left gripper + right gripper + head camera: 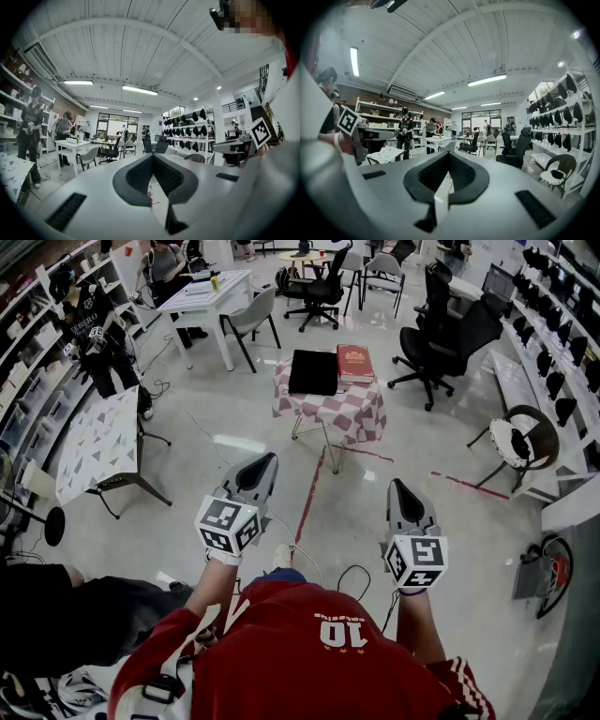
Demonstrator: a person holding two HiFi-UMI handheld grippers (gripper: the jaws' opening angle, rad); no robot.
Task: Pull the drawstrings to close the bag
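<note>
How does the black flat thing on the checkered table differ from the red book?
The black flat item is larger and plain; the red book is smaller, with a gold mark on its cover. The black flat item lies left of the red book. Both lie flat on the checkered table.

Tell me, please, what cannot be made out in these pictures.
- Head view: the black item on the checkered table is too small to show drawstrings.
- Head view: print on the red book is too small.
- Both gripper views: the shut left gripper and right gripper largely block that table.
</note>
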